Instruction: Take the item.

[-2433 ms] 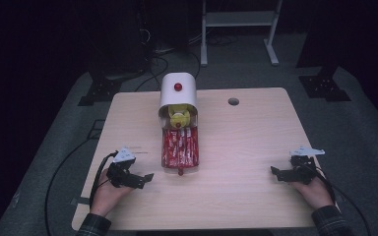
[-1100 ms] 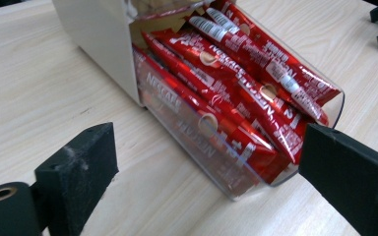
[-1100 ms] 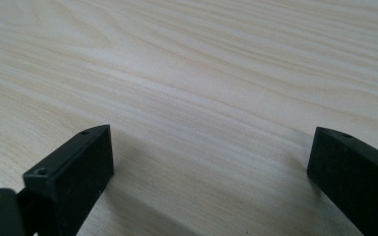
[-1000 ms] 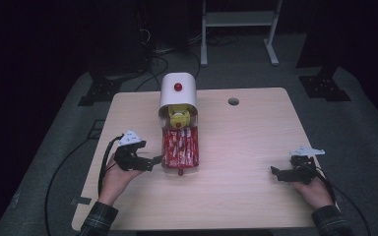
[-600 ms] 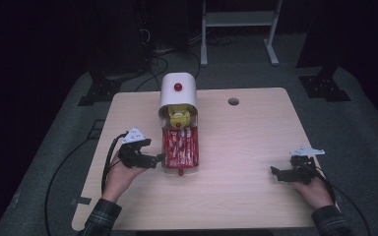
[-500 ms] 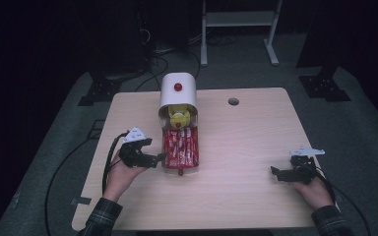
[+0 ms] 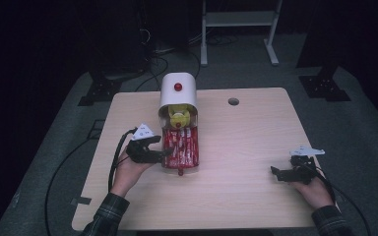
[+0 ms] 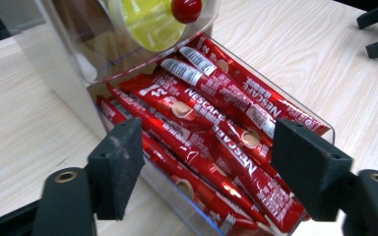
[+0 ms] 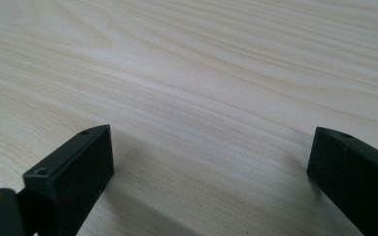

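Observation:
A dispenser with a white hood (image 7: pixel 178 91) and a clear tray (image 7: pixel 195 164) stands mid-table. Several red Nescafe sticks (image 7: pixel 180 147) lie in the tray under a yellow part (image 7: pixel 179 118). My left gripper (image 7: pixel 165 150) reaches the tray's left side. Its jaws have just been closing and remain open. In the left gripper view, my left gripper (image 8: pixel 206 167) straddles the tray's wall (image 8: pixel 177 194) and the red sticks (image 8: pixel 211 132), with neither pad touching them. My right gripper (image 7: pixel 277 173) rests open on the table at the right, with bare wood between the jaws of my right gripper (image 9: pixel 211 162).
A small round hole (image 7: pixel 233 102) sits in the table's far right part. A white metal stand (image 7: pixel 238 19) and black stand feet (image 7: pixel 325 86) are on the floor beyond the table. A cable (image 7: pixel 113 162) trails from the left gripper.
The left hand has moved from the table's left front toward the tray, and its jaws have narrowed. The right hand has not moved.

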`<state>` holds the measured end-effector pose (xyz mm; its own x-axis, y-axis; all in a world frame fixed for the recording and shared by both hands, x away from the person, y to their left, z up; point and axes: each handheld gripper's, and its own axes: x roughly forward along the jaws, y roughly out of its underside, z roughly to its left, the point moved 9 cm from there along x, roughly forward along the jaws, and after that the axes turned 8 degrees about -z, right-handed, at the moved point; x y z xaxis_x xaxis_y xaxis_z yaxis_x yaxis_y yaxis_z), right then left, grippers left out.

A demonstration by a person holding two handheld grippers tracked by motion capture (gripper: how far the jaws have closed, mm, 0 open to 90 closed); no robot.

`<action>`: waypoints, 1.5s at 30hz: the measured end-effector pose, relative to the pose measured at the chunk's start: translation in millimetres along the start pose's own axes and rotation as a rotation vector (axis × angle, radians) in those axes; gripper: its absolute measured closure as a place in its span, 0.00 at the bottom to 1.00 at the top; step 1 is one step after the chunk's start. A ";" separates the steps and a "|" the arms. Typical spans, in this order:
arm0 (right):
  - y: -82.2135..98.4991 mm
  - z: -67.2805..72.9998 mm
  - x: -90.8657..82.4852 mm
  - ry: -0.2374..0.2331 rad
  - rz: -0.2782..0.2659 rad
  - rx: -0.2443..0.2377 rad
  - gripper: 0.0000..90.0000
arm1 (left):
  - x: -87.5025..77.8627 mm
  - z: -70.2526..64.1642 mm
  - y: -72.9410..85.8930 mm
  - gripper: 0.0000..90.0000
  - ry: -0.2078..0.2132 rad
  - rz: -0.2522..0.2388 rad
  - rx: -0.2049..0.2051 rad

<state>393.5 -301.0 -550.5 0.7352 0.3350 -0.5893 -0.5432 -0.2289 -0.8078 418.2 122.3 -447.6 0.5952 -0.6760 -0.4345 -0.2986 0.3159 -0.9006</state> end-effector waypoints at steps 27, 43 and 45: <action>0.0 0.0 0.0 0.000 -0.001 0.000 0.03 | 33.4 -8.1 8.7 0.54 -0.015 0.097 0.047; 0.0 0.0 0.0 0.000 -0.001 0.000 0.03 | 39.2 -11.5 15.1 0.69 -0.023 0.143 0.039; 0.0 0.0 0.0 0.000 0.000 0.000 0.03 | 38.6 -11.6 15.2 0.74 -0.020 0.146 0.035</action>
<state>393.5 -301.0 -550.5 0.7354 0.3351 -0.5889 -0.5430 -0.2285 -0.8081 428.0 93.3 -477.9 0.5619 -0.6081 -0.5608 -0.3574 0.4329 -0.8276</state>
